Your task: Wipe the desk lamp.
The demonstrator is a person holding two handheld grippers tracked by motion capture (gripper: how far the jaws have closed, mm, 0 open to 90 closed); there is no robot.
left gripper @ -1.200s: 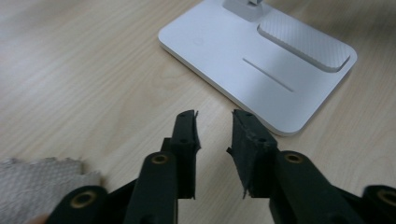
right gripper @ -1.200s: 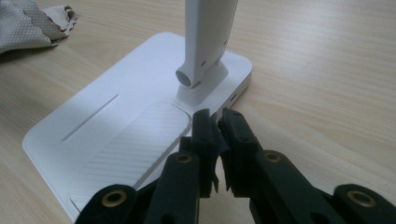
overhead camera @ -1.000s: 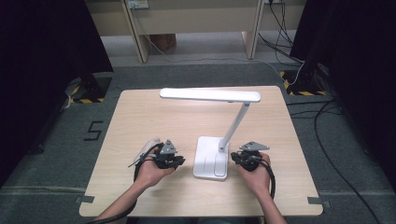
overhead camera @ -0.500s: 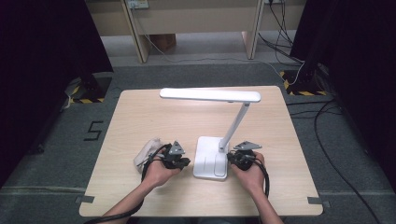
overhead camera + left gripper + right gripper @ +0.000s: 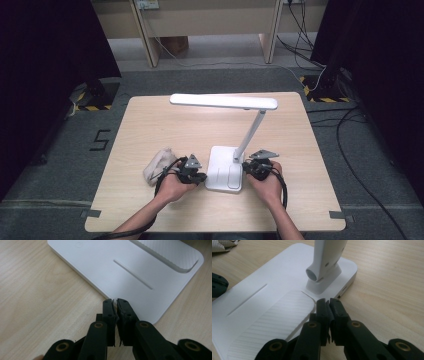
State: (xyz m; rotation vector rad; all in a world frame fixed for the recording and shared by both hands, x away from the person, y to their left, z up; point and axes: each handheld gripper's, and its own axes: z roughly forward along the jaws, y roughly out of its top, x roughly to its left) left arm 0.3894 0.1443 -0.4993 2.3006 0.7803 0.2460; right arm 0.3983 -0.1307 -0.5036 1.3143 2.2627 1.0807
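Note:
A white desk lamp stands on the wooden table, its flat base (image 5: 226, 170) between my two hands and its long head (image 5: 223, 102) stretched out to the left above. My left gripper (image 5: 201, 176) is shut with nothing in it, and its tips (image 5: 115, 301) meet the base's (image 5: 130, 267) left edge. My right gripper (image 5: 246, 168) lies against the base's right side. Its tips (image 5: 327, 301) rest by the edge just below the arm's hinge (image 5: 322, 272). Its jaws have just been easing apart a hair, nothing between them, and still stand together.
A crumpled beige cloth (image 5: 157, 164) lies on the table (image 5: 165, 125) just left of my left hand. The lamp's slanted arm (image 5: 251, 134) rises over the right gripper. Cables trail from both grippers toward the table's near edge. The left gripper's tip (image 5: 218, 286) shows across the base.
Both hands have edged inward towards the lamp base. The left one shifted right off the cloth, which now lies uncovered beside it.

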